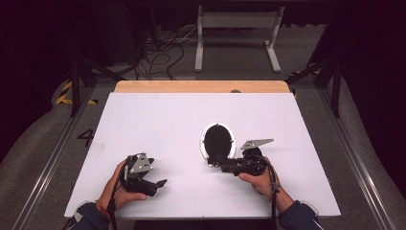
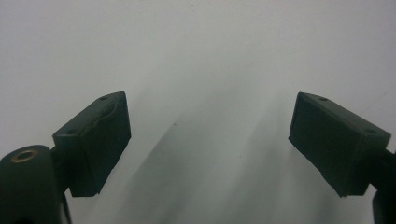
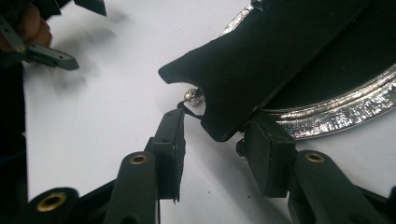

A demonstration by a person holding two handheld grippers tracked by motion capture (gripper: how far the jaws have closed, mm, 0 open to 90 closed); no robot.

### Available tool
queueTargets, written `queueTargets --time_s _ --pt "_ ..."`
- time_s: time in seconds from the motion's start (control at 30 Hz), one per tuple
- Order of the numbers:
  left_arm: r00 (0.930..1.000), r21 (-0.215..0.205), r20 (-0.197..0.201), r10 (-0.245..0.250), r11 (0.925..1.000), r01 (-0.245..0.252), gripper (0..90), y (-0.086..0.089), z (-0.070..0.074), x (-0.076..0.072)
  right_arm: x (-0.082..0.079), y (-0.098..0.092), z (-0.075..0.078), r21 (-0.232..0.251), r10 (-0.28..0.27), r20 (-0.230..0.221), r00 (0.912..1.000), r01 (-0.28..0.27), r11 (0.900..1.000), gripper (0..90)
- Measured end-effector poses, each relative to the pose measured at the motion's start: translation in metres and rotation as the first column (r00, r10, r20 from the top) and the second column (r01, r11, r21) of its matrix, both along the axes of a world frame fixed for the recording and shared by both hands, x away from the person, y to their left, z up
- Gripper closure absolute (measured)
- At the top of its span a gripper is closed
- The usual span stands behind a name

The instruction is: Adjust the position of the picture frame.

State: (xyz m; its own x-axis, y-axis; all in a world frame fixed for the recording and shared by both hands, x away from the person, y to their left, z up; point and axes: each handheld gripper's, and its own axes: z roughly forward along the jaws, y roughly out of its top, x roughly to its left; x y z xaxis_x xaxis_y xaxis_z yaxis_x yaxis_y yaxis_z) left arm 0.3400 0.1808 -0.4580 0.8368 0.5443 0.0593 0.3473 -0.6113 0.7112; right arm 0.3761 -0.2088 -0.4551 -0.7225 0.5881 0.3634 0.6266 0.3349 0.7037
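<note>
A: Closest to me, my left gripper (image 1: 160,183) rests on the table (image 1: 158,120) near the front edge, jaws wide apart with nothing between them.

B: And the right?

A: My right gripper (image 3: 212,140) has its jaws part open around the black stand (image 3: 243,79) of the oval frame (image 1: 218,142); I judge the pads aren't pressing it. The frame lies flat, mid-table, just beyond that gripper.

B: Risk?

A: If I close off-centre, the stand could slip out, or the little screw (image 3: 192,95) could snag a pad. Pulling early would drag the frame.
</note>
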Motion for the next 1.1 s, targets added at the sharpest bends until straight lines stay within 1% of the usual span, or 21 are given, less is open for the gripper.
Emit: queueTargets --time_s 0.1,0.2,0.23,0.27,0.3,0.33,0.37,0.43,0.5,0.57,0.6,0.63,0.67,0.7,0.77,0.8,0.87,0.97,1.0,1.03,1.1 --pt "1.0000 0.009 0.002 -0.005 0.9999 0.005 13.0 -0.001 -0.001 0.000 0.003 -0.003 -0.001 0.030 -0.005 -0.019 0.9998 0.005 1.000 58.0" --pt "1.0000 0.015 -0.001 0.004 0.9999 -0.004 13.2 -0.002 -0.001 -0.001 0.004 -0.004 -0.001 0.032 -0.012 -0.021 0.9997 0.012 0.999 55.6" --pt "1.0000 0.021 0.004 0.002 0.9998 -0.002 13.2 -0.002 -0.001 0.000 0.004 -0.004 0.000 0.032 -0.017 -0.022 0.9996 0.018 0.999 55.0" --pt "1.0000 0.017 0.000 0.007 0.9998 -0.007 13.3 -0.002 -0.001 0.000 0.004 -0.004 -0.001 0.030 -0.021 -0.023 0.9995 0.022 0.999 54.3" --pt "1.0000 0.022 0.001 0.003 0.9998 -0.003 13.4 -0.002 -0.001 0.000 0.005 -0.004 -0.001 0.026 -0.028 -0.032 0.9991 0.029 0.999 53.5" --pt "1.0000 0.026 0.001 0.002 0.9997 -0.002 13.3 -0.003 -0.001 0.000 0.006 -0.005 -0.002 0.021 -0.031 -0.040 0.9987 0.031 0.999 53.7" --pt "1.0000 0.026 0.000 -0.001 0.9997 0.001 13.4 -0.003 -0.001 0.000 0.007 -0.005 -0.004 0.025 -0.032 -0.059 0.9977 0.033 0.999 54.5" --pt "1.0000 0.031 0.001 -0.002 0.9995 0.002 13.5 -0.004 -0.002 0.000 0.009 -0.007 -0.005 0.046 -0.039 -0.077 0.9963 0.042 0.998 54.7" --pt "1.0000 0.037 -0.001 -0.006 0.9993 0.006 13.6 -0.005 -0.002 -0.001 0.011 -0.008 -0.004 0.066 -0.046 -0.074 0.9962 0.051 0.997 55.1" --pt "0.9999 0.049 0.003 -0.013 0.9987 0.012 13.6 -0.006 -0.002 -0.001 0.013 -0.007 -0.002 0.077 -0.056 -0.078 0.9954 0.062 0.995 55.7" --pt "0.9999 0.048 -0.001 -0.015 0.9987 0.016 13.6 -0.006 -0.003 -0.001 0.014 -0.006 -0.002 0.078 -0.056 -0.078 0.9954 0.062 0.995 56.3" --pt "0.9998 0.048 -0.003 -0.018 0.9987 0.018 13.6 -0.007 -0.003 -0.001 0.015 -0.005 -0.002 0.075 -0.059 -0.082 0.9949 0.066 0.995 56.6" --pt "0.9998 0.057 -0.002 -0.018 0.9982 0.019 13.6 -0.007 -0.003 -0.001 0.016 -0.004 -0.003 0.081 -0.063 -0.090 0.9939 0.071 0.994 56.8" --pt "0.9998 0.054 -0.002 -0.020 0.9983 0.020 13.6 -0.007 -0.003 -0.001 0.017 -0.004 -0.004 0.086 -0.066 -0.097 0.9931 0.075 0.993 56.8" --pt "0.9997 0.058 -0.002 -0.023 0.9980 0.023 13.5 -0.007 -0.003 -0.001 0.019 -0.004 -0.004 0.121 -0.071 -0.117 0.9906 0.085 0.989 55.8" --pt "0.9997 0.059 -0.003 -0.025 0.9979 0.025 13.5 -0.007 -0.003 -0.001 0.019 -0.004 -0.004 0.121 -0.071 -0.117 0.9906 0.085 0.989 55.8" --pt "0.9996 0.058 -0.004 -0.027 0.9979 0.027 13.3 -0.008 -0.003 -0.001 0.022 -0.006 -0.005 0.173 -0.079 -0.154 0.9850 0.105 0.979 54.8" --pt "0.9995 0.062 -0.003 -0.032 0.9976 0.032 13.3 -0.009 -0.004 0.000 0.026 -0.006 -0.005 0.203 -0.095 -0.192 0.9767 0.135 0.970 52.9" --pt "0.9994 0.062 -0.008 -0.033 0.9975 0.034 13.3 -0.009 -0.004 -0.001 0.027 -0.006 -0.005 0.209 -0.097 -0.205 0.9740 0.140 0.968 52.3" --pt "0.9993 0.067 -0.007 -0.037 0.9971 0.037 13.3 -0.010 -0.004 -0.001 0.028 -0.007 -0.005 0.217 -0.101 -0.223 0.9695 0.150 0.964 51.6" --pt "0.9991 0.068 -0.010 -0.042 0.9968 0.042 13.1 -0.011 -0.005 0.000 0.030 -0.007 -0.007 0.233 -0.106 -0.241 0.9646 0.164 0.959 50.7"
